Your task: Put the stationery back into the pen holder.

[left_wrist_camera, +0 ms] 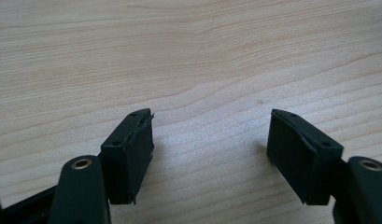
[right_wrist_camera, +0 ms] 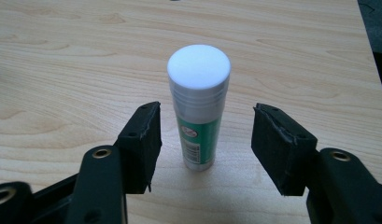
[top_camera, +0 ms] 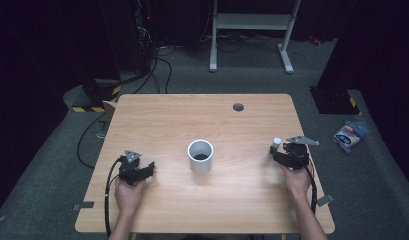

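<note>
Dark floor and loose cables ring a pale wooden table [top_camera: 157,210], which is mostly bare so both hands have room. Near its right edge a small tube [right_wrist_camera: 198,107] with a white cap stands upright, an easy pose for a sideways pinch. The right gripper [right_wrist_camera: 205,142] brackets it, jaws partly open with a gap on each side, so nothing is gripped yet. A white cup [top_camera: 200,156] sits open-mouthed at the middle, probably where the tube belongs. The left gripper [left_wrist_camera: 209,156] rests low over bare wood, jaws wide and empty, apparently waiting clear of the cup.
</note>
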`<state>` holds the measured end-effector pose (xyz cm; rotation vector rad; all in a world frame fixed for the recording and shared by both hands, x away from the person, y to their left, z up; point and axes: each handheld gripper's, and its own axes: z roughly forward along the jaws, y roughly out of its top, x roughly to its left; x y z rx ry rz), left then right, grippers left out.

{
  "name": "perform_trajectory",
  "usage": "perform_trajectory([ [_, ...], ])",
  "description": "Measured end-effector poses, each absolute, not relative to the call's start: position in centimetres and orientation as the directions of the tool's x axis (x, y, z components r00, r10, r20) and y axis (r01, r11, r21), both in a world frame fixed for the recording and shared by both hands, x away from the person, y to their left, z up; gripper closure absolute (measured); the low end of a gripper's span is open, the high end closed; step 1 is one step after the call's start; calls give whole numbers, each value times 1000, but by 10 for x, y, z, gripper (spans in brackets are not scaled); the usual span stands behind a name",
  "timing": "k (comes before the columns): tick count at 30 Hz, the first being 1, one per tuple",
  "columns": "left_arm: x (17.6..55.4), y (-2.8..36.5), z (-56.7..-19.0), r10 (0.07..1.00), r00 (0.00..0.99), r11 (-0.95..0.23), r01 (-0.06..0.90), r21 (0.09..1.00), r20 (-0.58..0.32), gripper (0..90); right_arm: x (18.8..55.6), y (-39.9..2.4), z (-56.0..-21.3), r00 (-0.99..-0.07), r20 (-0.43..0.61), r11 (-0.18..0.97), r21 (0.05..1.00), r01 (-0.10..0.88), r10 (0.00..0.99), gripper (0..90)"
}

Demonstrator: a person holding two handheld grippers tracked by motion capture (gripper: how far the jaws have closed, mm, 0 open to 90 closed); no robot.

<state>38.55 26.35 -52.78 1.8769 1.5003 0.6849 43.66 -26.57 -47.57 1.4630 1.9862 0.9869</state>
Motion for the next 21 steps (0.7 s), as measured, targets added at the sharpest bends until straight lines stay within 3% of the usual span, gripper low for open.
perform_trajectory([
  [21, 385, 264, -528, 976, 216, -152, 648, 747, 11, 315, 446, -257, -480, -334, -1, 213, 771, 600, 943, 642],
])
